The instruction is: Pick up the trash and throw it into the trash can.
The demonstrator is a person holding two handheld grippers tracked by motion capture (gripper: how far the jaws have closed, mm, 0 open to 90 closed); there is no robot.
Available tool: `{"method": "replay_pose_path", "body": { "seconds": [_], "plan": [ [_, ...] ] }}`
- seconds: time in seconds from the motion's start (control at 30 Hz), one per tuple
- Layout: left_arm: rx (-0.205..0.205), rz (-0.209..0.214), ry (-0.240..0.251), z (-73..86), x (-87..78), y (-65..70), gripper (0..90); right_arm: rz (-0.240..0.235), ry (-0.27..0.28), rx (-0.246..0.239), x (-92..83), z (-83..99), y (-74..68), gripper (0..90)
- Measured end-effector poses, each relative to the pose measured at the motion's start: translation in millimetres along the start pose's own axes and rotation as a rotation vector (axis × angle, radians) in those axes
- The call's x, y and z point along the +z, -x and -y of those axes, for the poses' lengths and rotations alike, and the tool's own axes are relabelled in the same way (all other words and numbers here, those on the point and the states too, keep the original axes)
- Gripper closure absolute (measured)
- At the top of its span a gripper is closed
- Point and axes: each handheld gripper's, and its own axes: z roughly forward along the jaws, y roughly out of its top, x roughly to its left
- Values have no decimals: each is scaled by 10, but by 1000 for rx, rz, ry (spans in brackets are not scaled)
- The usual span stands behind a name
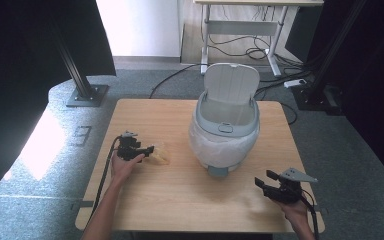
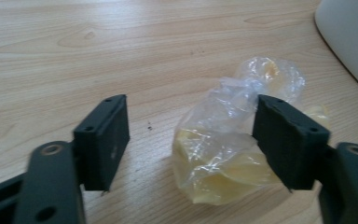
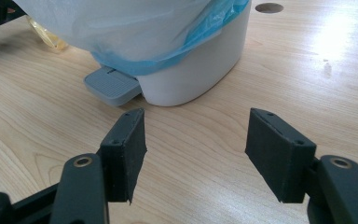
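Crumpled clear bag w/ yellow contents (image 2: 228,154) lies on wooden table (image 1: 180,195), left of pedal bin (image 1: 225,130); long axis runs toward bin. Left gripper (image 2: 191,140): jaws wide apart, straddling bag, no grip. Right gripper (image 3: 193,149): jaws wide apart, holding nothing, facing bin pedal (image 3: 111,85). Bin lid up.

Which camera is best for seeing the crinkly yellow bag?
The left gripper view: the crumpled plastic bag lies close up between the open jaws, wrinkles clear. The high view shows it small beside the left gripper. The right gripper view catches just a bit at its top left.
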Motion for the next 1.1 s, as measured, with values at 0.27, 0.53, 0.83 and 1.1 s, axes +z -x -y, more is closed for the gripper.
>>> {"method": "replay_pose_path", "body": {
  "seconds": [0.27,0.53,0.83,1.1],
  "plan": [
    [39,-8,-19,74,19,53,589,8,4,2,-18,-3,10,376],
    [52,16,3,104,-26,67,763,18,10,6,-35,-8,15,377],
    [59,44,93,32,-245,143,800,26,18,10,-62,-10,29,380],
    [94,55,150,-81,-491,268,802,30,20,15,-69,-14,32,380]
  ]
}}
